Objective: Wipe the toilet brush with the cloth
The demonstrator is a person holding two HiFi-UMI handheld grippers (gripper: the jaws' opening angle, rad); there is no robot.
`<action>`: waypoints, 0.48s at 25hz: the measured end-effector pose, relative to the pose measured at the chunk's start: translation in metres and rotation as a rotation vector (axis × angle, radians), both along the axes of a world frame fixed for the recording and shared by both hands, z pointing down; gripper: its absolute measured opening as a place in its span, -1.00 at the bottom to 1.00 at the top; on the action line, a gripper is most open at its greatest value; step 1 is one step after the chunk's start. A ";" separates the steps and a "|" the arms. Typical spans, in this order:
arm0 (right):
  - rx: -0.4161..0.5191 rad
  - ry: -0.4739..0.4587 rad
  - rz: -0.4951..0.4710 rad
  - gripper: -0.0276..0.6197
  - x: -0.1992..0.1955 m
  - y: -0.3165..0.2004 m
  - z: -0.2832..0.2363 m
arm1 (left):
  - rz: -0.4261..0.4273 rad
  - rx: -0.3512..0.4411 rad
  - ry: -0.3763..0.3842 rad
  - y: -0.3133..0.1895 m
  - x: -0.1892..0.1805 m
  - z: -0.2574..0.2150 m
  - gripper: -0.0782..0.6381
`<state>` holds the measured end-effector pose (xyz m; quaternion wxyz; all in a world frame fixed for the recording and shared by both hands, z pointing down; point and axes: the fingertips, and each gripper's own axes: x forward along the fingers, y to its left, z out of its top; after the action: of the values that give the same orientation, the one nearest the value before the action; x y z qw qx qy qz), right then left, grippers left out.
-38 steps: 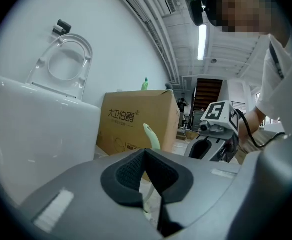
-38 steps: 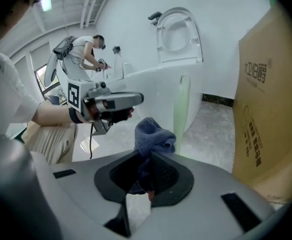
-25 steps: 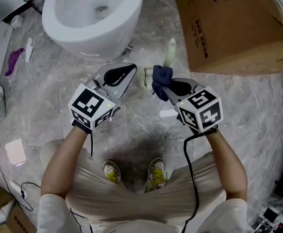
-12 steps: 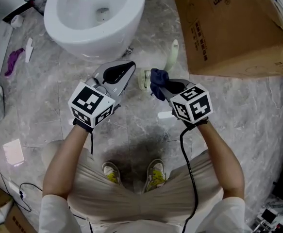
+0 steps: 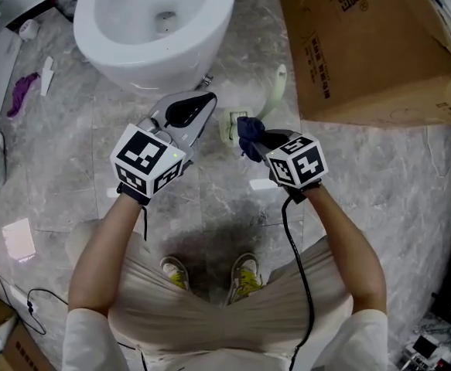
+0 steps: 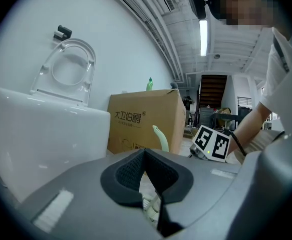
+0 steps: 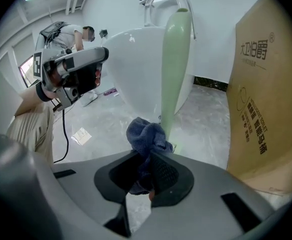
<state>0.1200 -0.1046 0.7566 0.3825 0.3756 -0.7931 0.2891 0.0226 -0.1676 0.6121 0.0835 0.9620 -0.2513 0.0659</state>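
The toilet brush (image 5: 274, 91) has a pale green handle and leans from its white base (image 5: 230, 127) on the floor, between the toilet and the cardboard box. My right gripper (image 5: 251, 137) is shut on a dark blue cloth (image 5: 247, 132), which hangs right beside the base. In the right gripper view the cloth (image 7: 146, 136) bunches out of the jaws just in front of the green handle (image 7: 175, 64). My left gripper (image 5: 207, 101) is shut on nothing, just left of the base. The left gripper view shows the handle (image 6: 161, 136) beyond its closed tips.
A white toilet (image 5: 157, 29) stands at the top, close ahead of the left gripper. A large cardboard box (image 5: 372, 45) fills the upper right. Small scraps (image 5: 24, 91) lie at the left. A white scrap (image 5: 260, 184) lies under the right gripper. The person's shoes (image 5: 244, 273) are below.
The right gripper has moved left and forward with the cloth, closer to the brush base. The left gripper has edged slightly forward and stays shut.
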 end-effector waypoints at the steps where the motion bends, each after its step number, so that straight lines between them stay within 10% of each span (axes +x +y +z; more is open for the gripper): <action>1: -0.013 -0.010 0.008 -0.74 0.000 0.001 0.002 | -0.002 0.000 0.000 -0.001 0.001 0.000 -0.79; 12: -0.053 0.027 0.003 -0.74 0.000 0.000 0.023 | -0.013 -0.004 -0.014 -0.001 -0.002 0.002 -0.79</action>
<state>0.1204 -0.1050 0.7793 0.4025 0.3703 -0.7794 0.3057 0.0201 -0.1688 0.6145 0.0843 0.9597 -0.2579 0.0727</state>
